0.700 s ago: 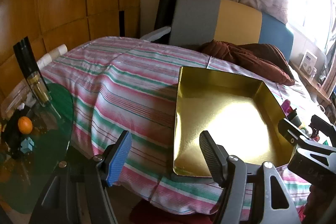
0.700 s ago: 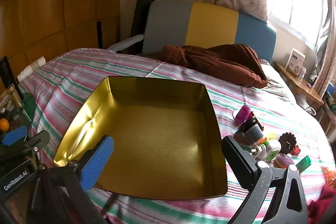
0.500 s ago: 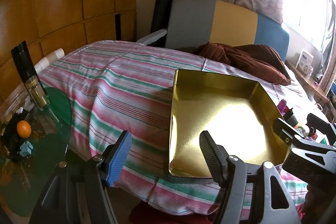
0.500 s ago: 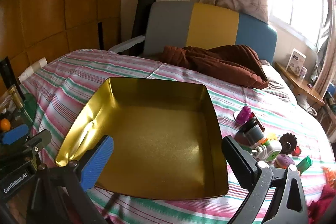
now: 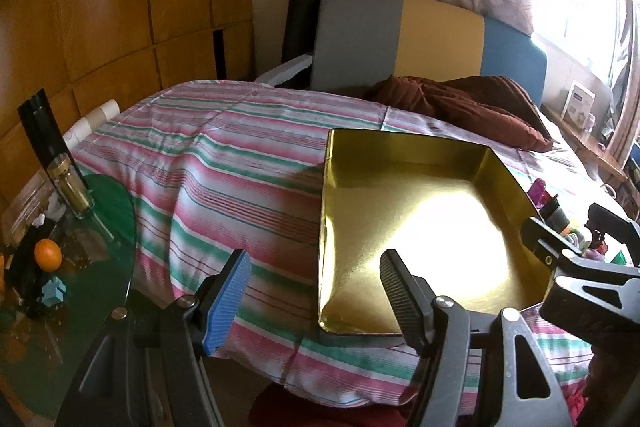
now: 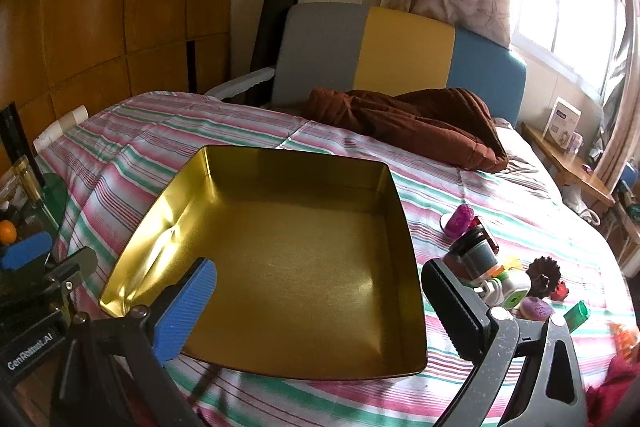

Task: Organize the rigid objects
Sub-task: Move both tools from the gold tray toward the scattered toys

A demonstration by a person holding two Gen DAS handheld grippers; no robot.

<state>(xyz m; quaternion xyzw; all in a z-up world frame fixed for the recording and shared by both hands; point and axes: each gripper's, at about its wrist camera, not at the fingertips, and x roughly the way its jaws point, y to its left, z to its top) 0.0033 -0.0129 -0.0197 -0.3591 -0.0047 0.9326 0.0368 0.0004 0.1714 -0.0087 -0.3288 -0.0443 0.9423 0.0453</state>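
Note:
An empty gold metal tin (image 6: 280, 211) lies on the striped bedspread (image 6: 168, 131); it also shows in the left wrist view (image 5: 400, 183). Several small toys and jars sit right of it: a pink jar (image 6: 460, 219), a dark jar (image 6: 476, 253), a white toy (image 6: 512, 287), a purple piece (image 6: 534, 307) and a green piece (image 6: 576, 314). My right gripper (image 6: 316, 311) is open and empty over the tin's near edge. My left gripper (image 5: 312, 299) is open and empty at the bed's near edge, left of the tin.
A brown cushion (image 6: 404, 123) lies at the head of the bed before a grey, yellow and blue headboard (image 6: 400, 51). A green glass side table (image 5: 80, 247) at left holds a bottle (image 5: 72, 187), an orange (image 5: 48, 254) and a blue block (image 5: 54, 290).
Both grippers have drawn back and up a little, so the tin and bed sit slightly lower and farther in view. The jaws stay open.

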